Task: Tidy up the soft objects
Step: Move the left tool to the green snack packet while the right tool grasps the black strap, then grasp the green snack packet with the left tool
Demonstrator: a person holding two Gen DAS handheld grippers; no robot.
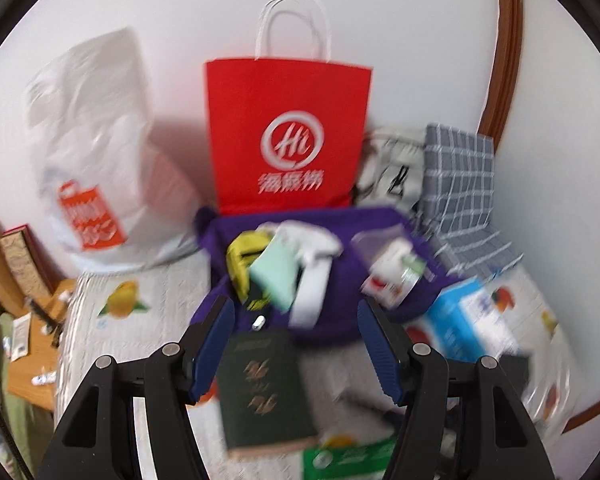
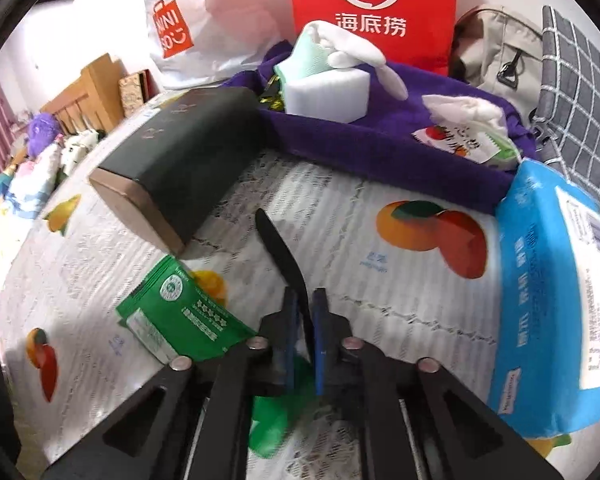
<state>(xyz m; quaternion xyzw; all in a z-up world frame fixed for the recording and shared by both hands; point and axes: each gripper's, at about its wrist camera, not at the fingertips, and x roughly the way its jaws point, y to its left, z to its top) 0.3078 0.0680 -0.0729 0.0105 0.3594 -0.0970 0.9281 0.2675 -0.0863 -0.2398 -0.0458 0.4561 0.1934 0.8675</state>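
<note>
Your fruit-printed white bedsheet [image 2: 340, 208] held most of the clutter, and the job looked roughly half done. At twelve o'clock in the right wrist view the crumpled purple fleece cloth [image 2: 400, 140] already carried a white foam sponge block [image 2: 328, 94], a mint-green sponge [image 2: 306, 60] and a white sachet with a strawberry print [image 2: 460, 140], so those seemed gathered. At three o'clock the big blue plastic tissue pack [image 2: 556, 304] lay beside the cloth, not on it. The dark green box with a tan end [image 2: 180, 160] sat at ten o'clock, touching the cloth's edge. The green foil packets [image 2: 180, 316] at eight o'clock lay loose. Your left gripper [image 1: 296, 344] was spread wide, holding nothing, above that box. Your right gripper [image 2: 302, 312] was clenched on a thin black strip [image 2: 278, 248]; I couldn't tell what it was
</note>
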